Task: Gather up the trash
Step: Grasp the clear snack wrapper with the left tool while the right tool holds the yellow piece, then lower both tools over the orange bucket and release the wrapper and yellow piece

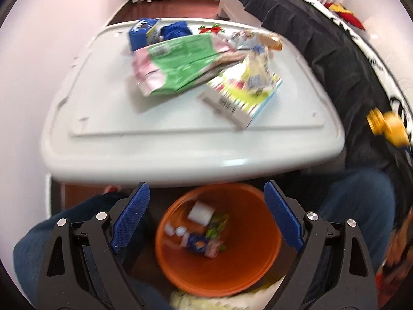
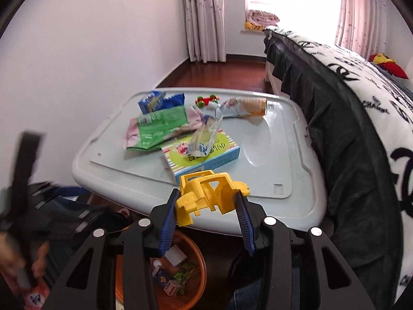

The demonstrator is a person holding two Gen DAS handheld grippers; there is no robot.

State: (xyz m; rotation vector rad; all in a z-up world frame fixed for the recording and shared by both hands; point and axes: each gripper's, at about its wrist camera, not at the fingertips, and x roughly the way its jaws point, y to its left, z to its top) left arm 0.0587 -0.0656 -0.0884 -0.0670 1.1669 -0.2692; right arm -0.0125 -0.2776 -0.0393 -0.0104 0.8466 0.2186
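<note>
The right tongs clench a yellow toy piece, lifted just above the near edge of the pale surface. The left tongs stand released, with nothing between them, over the orange bin on the floor. Only the left view looks squarely into the bin, where scraps lie, though blurred. The right view sharply shows the trash left on the surface: a green-and-pink packet, a clear wrapper on a flat box, a blue packet, a crumpled bag. A bed runs alongside.
</note>
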